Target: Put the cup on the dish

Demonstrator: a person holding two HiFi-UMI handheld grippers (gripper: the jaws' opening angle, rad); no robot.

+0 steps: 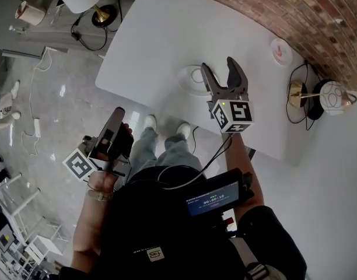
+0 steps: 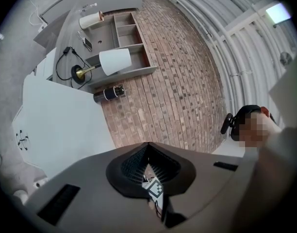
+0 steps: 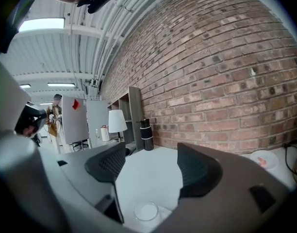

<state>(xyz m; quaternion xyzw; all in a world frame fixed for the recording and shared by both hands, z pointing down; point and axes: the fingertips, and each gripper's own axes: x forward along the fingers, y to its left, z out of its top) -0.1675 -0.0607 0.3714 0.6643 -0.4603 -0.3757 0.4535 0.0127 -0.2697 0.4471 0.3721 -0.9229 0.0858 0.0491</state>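
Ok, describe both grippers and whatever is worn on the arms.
The right tongs and left tongs have grey-brown bodies and wedge-shaped jaws lined with dark textured pads. Each carries a marker cube with black-and-white squares. A black cable leaves the right one toward the chest. The person wears a black top; the forearms are uncovered.

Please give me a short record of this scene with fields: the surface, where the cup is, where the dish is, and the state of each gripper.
surface: white table beside a brick wall
cup: standing on the table, low between the right gripper's jaws, not gripped
dish: small, near the wall, apart from the cup
right gripper: open, empty, over the cup
left gripper: shut, empty, held off the table's edge
task state: cup not yet on the dish
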